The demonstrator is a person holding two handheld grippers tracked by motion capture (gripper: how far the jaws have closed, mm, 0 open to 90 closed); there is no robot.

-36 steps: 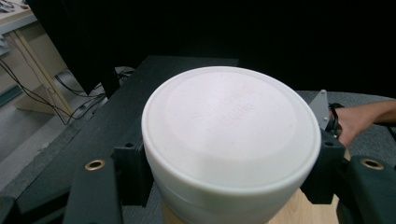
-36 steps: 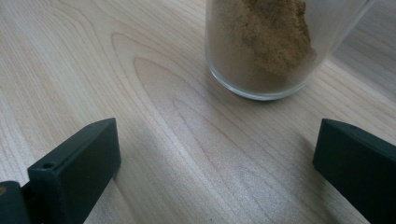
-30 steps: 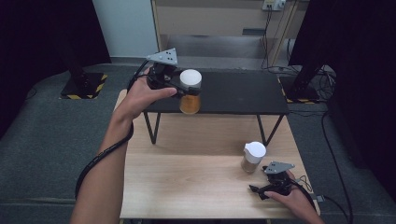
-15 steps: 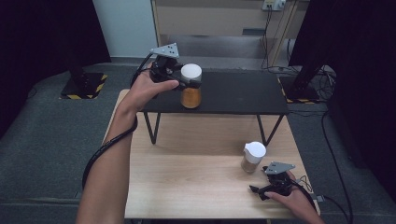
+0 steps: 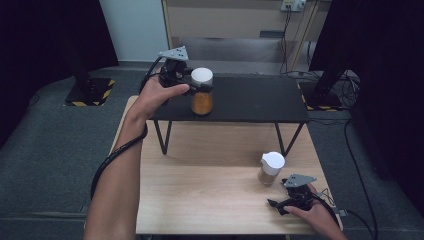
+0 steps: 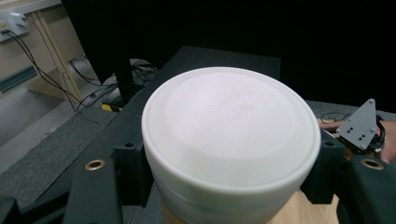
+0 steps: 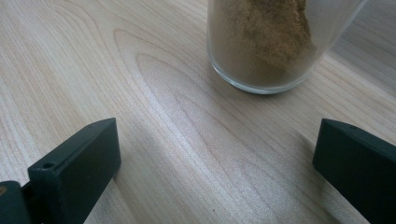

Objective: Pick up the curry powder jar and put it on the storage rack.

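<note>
Reaching my left arm forward, I hold the left gripper (image 5: 192,85) clamped around the white-lidded glass jar of orange powder (image 5: 202,92) above the black raised shelf (image 5: 250,100). My right gripper (image 5: 280,204) rests wide apart on the light wooden table (image 5: 200,185), near the second white-lidded jar of brown powder (image 5: 271,168).

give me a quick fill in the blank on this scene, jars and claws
1. The left claw grips the jar of orange powder just under its white ____.
2. That jar is over the ____ shelf, not the wooden table.
3. The right claw is ____, its jaws spread wide with nothing between them.
4. The brown jar stands on the ____ table, ahead of the right claw.

Missing words: lid; black; open; wooden
</note>
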